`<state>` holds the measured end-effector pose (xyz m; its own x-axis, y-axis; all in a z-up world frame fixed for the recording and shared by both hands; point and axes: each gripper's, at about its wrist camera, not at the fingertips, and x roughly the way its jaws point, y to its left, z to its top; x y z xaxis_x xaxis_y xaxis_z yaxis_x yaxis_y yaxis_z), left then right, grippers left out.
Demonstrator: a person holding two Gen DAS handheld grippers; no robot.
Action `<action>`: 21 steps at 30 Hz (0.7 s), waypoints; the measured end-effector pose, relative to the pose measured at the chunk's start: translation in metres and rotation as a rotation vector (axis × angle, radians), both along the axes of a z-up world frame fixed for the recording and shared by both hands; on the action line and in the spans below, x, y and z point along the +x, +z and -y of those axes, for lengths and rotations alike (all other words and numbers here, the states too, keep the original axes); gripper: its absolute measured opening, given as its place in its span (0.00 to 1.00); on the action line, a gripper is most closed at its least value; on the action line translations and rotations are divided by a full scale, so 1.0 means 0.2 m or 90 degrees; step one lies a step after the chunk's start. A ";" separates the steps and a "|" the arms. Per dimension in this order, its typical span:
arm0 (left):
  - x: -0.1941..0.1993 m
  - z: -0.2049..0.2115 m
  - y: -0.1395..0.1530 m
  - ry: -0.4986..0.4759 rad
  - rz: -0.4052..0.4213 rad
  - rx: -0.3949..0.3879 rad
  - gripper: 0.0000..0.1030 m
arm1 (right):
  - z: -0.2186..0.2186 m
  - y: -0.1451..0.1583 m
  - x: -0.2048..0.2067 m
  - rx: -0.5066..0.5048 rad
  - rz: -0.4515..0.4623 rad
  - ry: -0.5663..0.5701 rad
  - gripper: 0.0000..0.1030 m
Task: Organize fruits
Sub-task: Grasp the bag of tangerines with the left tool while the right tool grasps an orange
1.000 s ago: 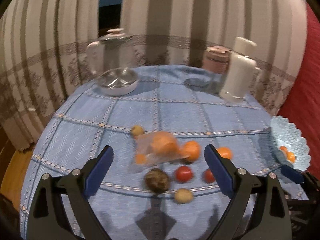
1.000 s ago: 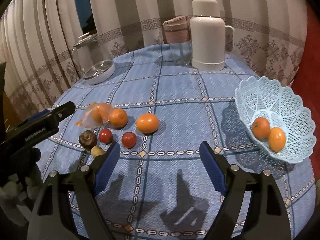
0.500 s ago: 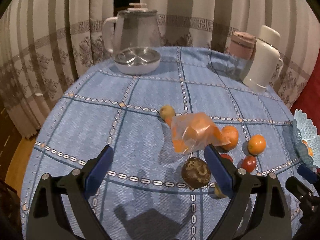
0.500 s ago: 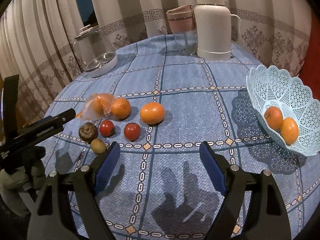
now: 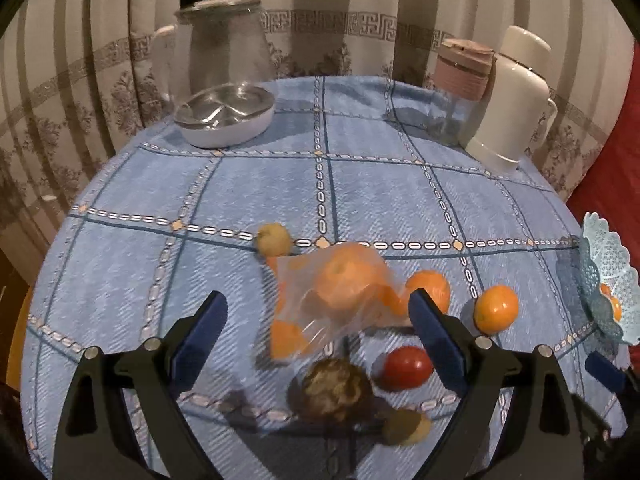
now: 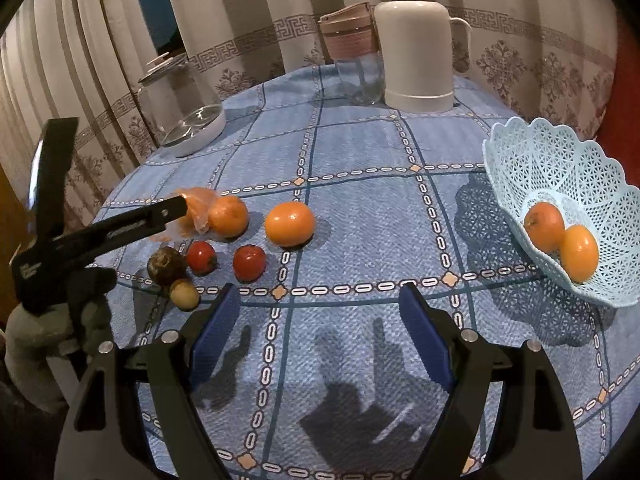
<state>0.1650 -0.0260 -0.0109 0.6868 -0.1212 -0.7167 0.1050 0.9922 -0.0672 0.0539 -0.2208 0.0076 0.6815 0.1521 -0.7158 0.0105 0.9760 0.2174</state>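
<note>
Fruit lies in a loose cluster on our left side of the blue checked tablecloth [image 6: 360,152]. Our left gripper [image 5: 316,322] hangs over that cluster with its jaws spread wide and nothing between the pads: the clear bag of oranges [image 5: 340,292] sits in the gap ahead of the fingertips, untouched as far as we can tell. A dark brown fruit [image 5: 334,390] lies just below the bag, a red tomato [image 5: 406,368] beside the right finger, and a loose orange [image 5: 496,308] outside that finger. Our right gripper [image 6: 318,322] is also open and empty, over bare cloth. Two tomatoes [image 6: 248,262] lie just ahead of its left finger. The pale blue lattice basket [image 6: 560,168], holding two oranges [image 6: 578,252], stands well apart to its right.
</note>
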 end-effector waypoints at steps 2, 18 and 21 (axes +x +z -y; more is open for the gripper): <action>0.04 0.01 -0.02 0.001 -0.012 -0.005 0.86 | 0.01 -0.01 0.00 0.001 -0.002 -0.002 0.80; 0.09 0.01 -0.07 -0.025 -0.010 -0.036 0.60 | -0.01 -0.05 0.07 -0.015 -0.021 0.000 0.80; 0.07 -0.01 -0.07 -0.020 -0.013 -0.061 0.59 | -0.01 -0.06 0.09 -0.017 -0.025 -0.001 0.80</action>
